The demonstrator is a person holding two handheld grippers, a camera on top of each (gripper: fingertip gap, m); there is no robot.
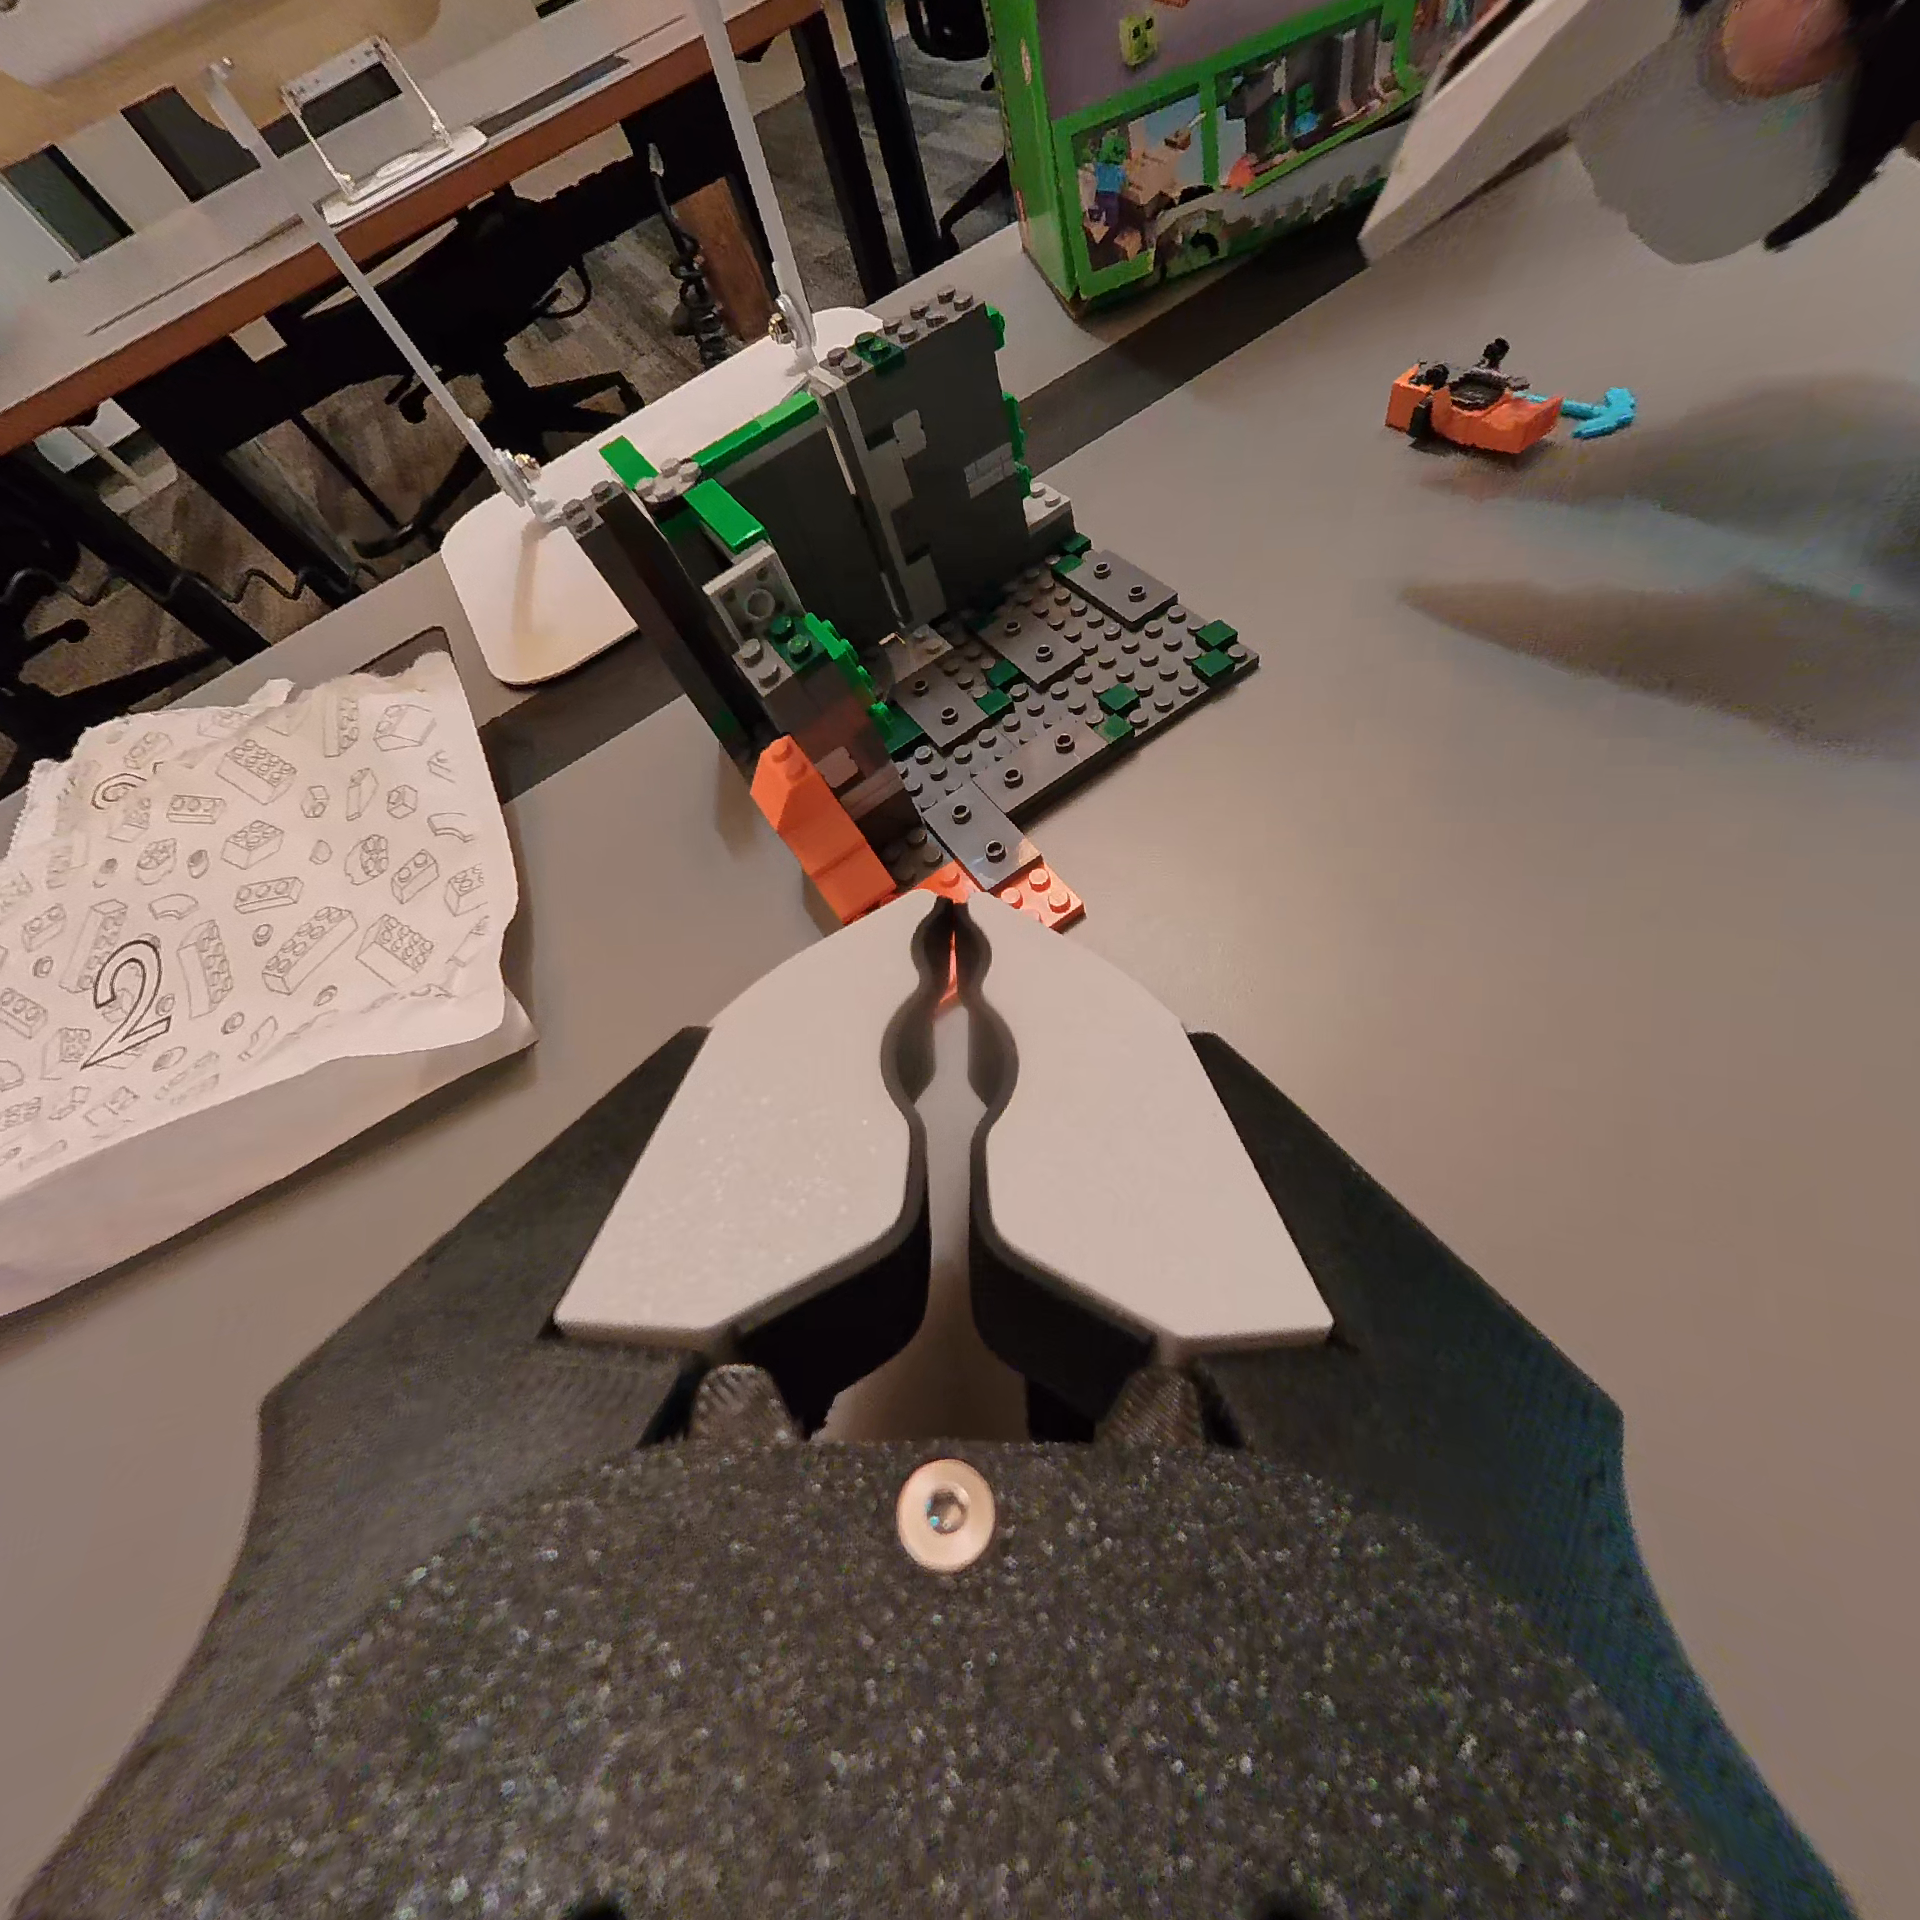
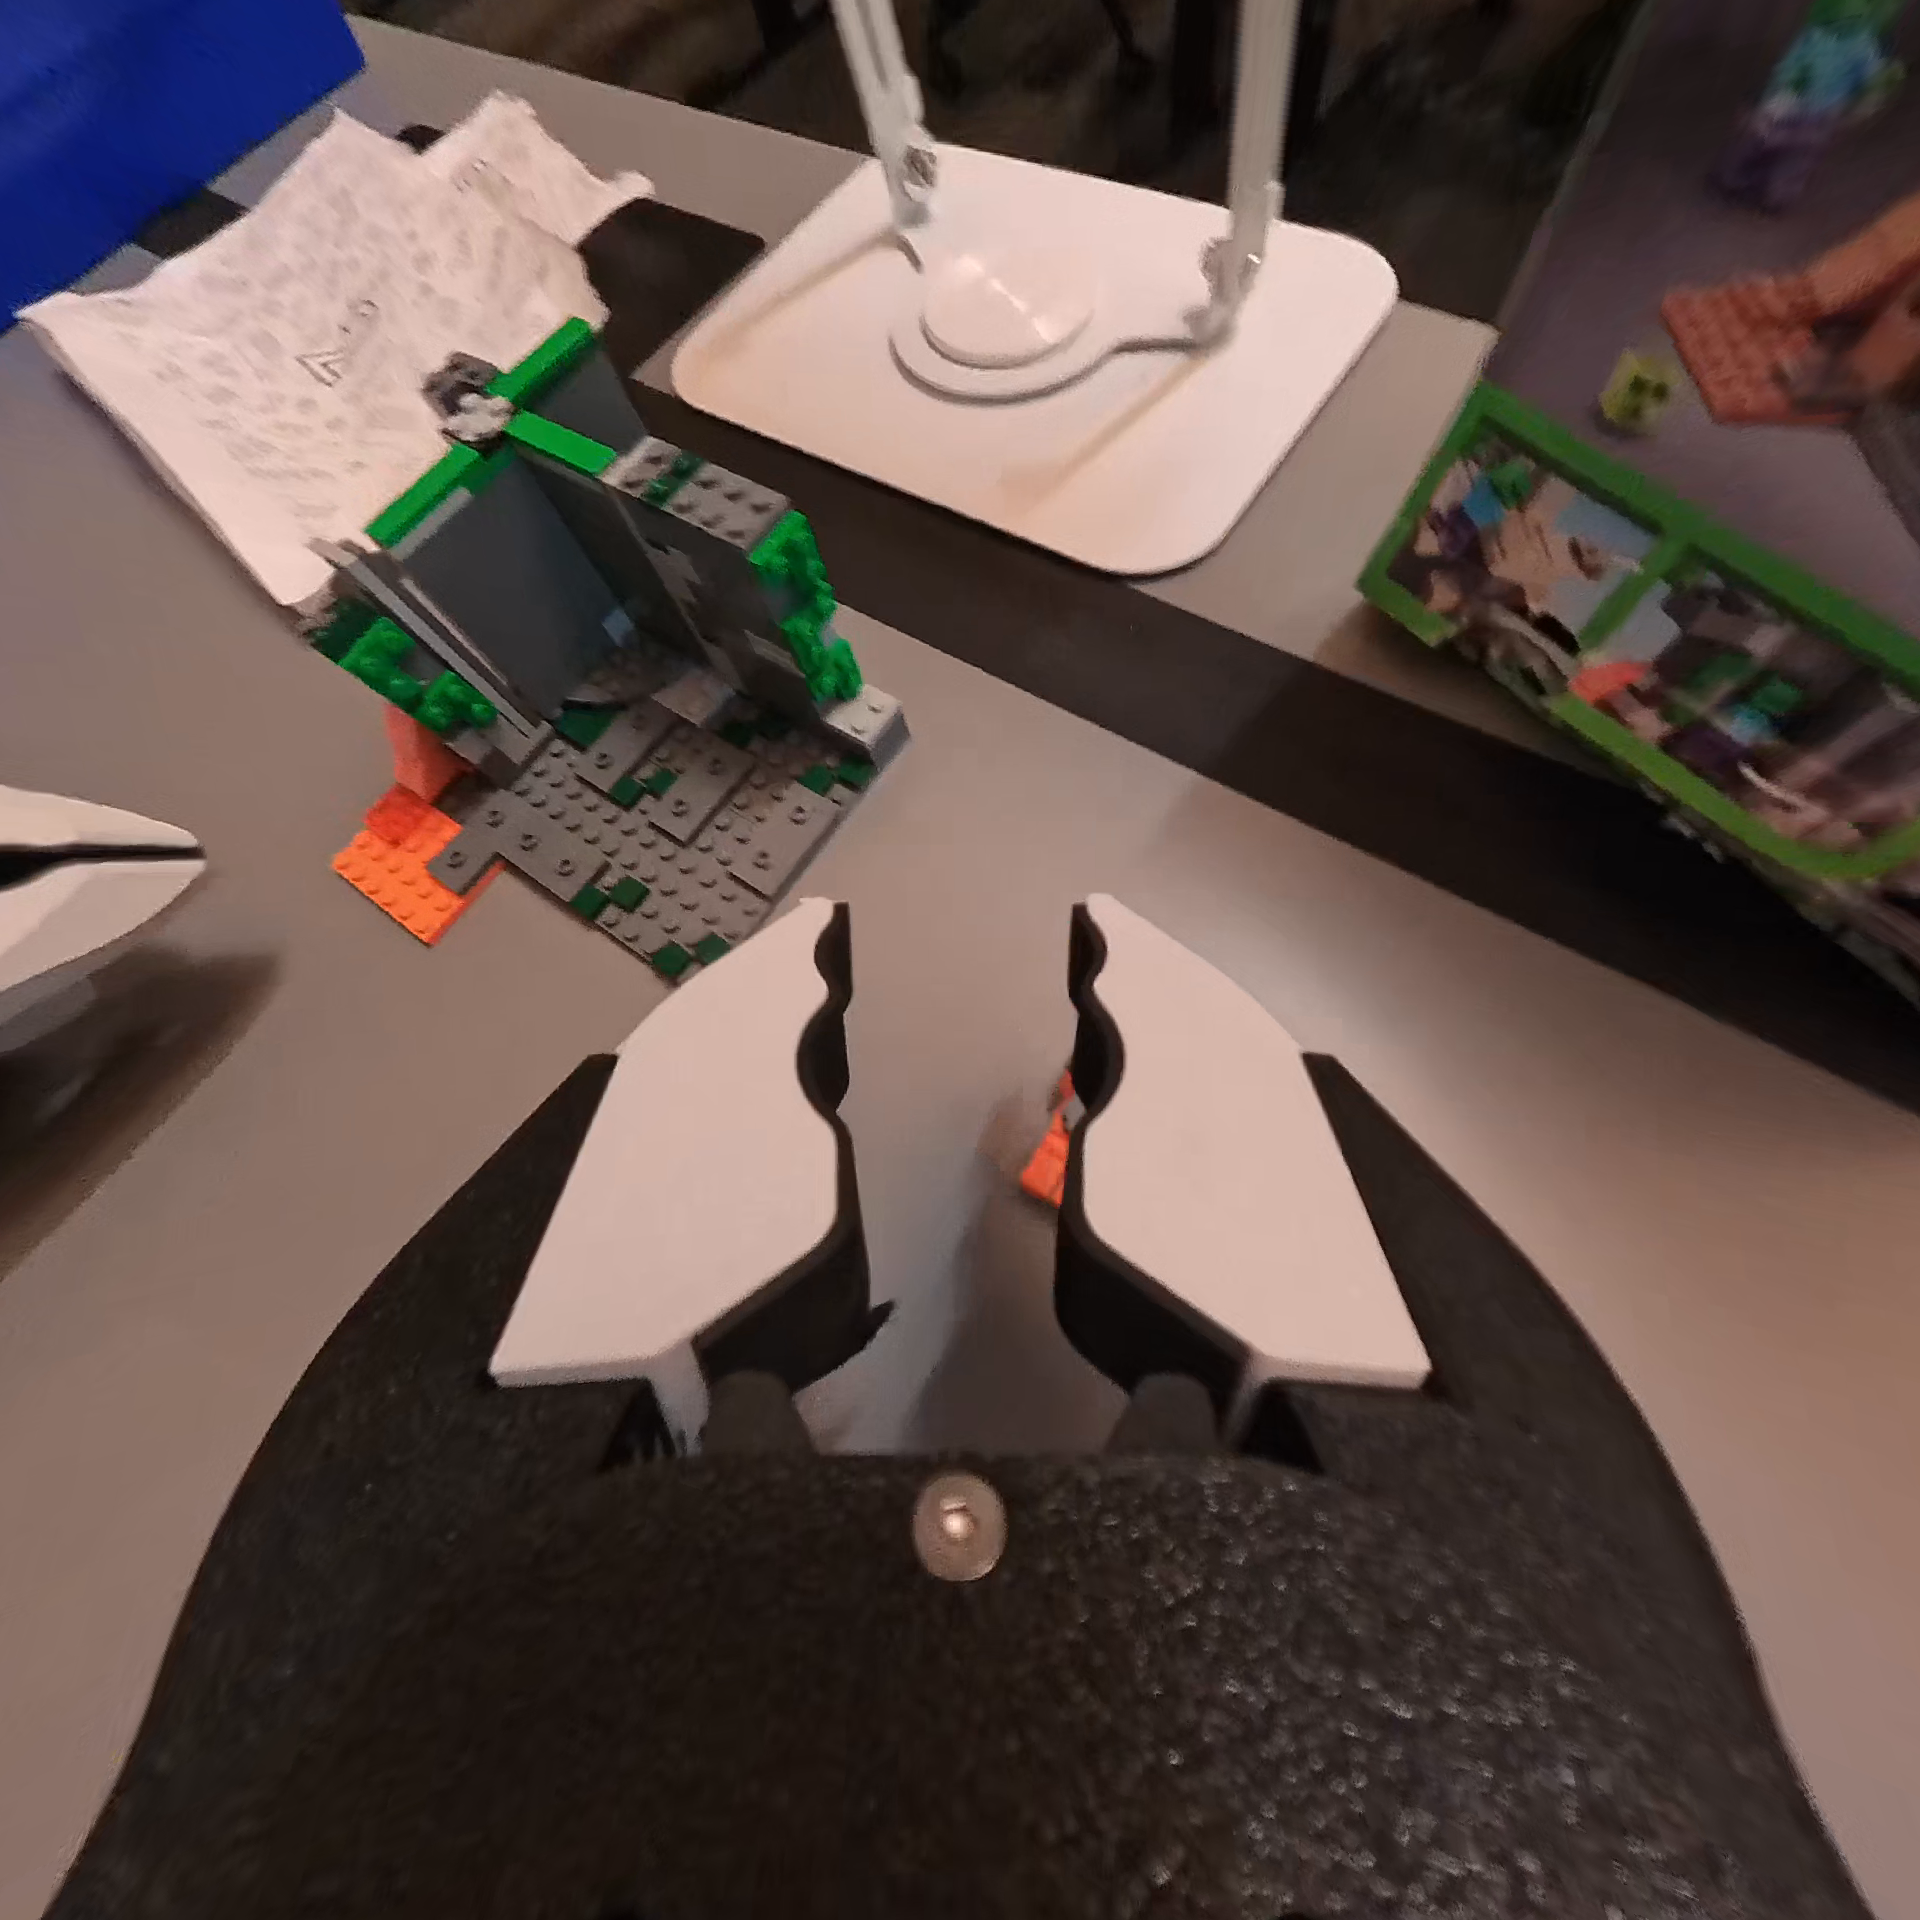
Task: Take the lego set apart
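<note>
The lego set (image 1: 935, 582) is a grey studded baseplate with tall dark grey walls, green trim and an orange corner plate (image 1: 1029, 894). It also shows in the right wrist view (image 2: 623, 707). My left gripper (image 1: 948, 914) is shut, its tips right at the near edge of the orange plate. In the right wrist view it (image 2: 192, 854) sits a little short of that plate and holds nothing I can see. My right gripper (image 2: 954, 914) is open and empty above the table, right of the set. A small orange piece (image 2: 1049, 1164) lies under its right finger.
A loose orange and black lego chunk (image 1: 1475, 405) with a cyan piece (image 1: 1605, 410) lies on the grey table at right. A green lego box (image 1: 1195, 135) stands behind. A printed paper bag (image 1: 239, 904) lies at left. A white stand base (image 2: 1039, 343) sits behind the set. My hands' fingertips stand some 20 cm from each other. Measured from the fingertips, the white stand base (image 2: 1039, 343) is 25 cm or so from the right gripper and 30 cm from the left.
</note>
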